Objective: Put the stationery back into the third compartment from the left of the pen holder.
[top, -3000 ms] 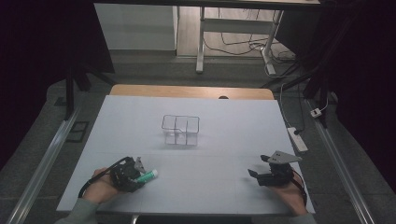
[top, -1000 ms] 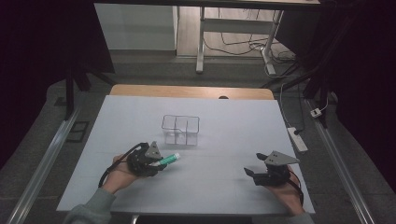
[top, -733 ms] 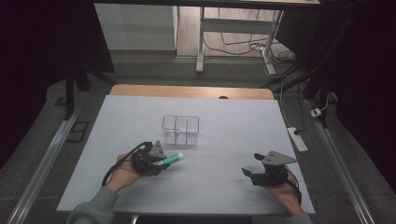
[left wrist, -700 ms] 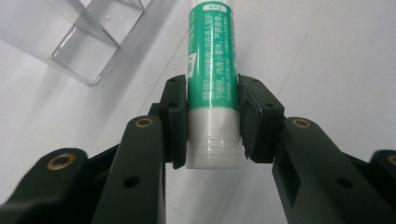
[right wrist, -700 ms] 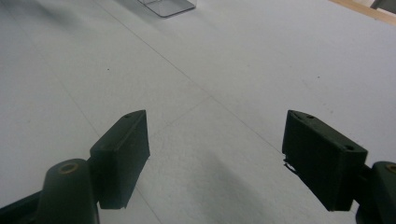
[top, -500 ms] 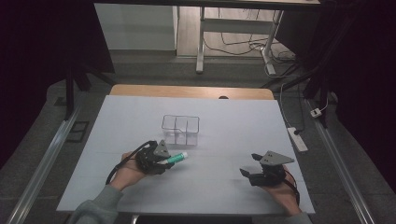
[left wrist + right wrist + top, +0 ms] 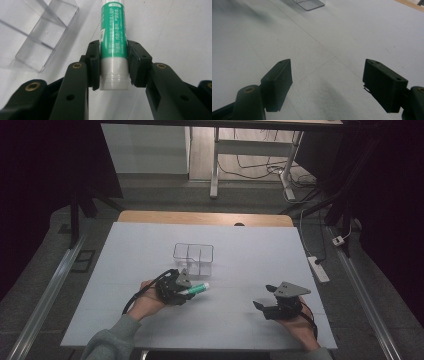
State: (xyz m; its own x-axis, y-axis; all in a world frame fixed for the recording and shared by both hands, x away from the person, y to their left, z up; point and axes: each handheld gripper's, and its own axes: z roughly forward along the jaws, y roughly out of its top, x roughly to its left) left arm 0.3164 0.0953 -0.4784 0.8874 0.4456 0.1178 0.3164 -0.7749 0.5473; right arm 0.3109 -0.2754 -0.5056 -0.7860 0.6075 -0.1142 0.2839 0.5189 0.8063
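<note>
Left gripper [image 7: 113,67] clamped on a green-and-white cylindrical plastic tube [image 7: 113,45], pads pressing its sides near the white capped end. Right gripper [image 7: 328,85] spread wide, holding nothing, low over the white table [image 7: 250,255]. Tube lying near-level just beside a clear plastic divided box [image 7: 193,258]

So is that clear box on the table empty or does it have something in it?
Empty: the clear box shows bare compartments, and the green tube remains outside.
</note>
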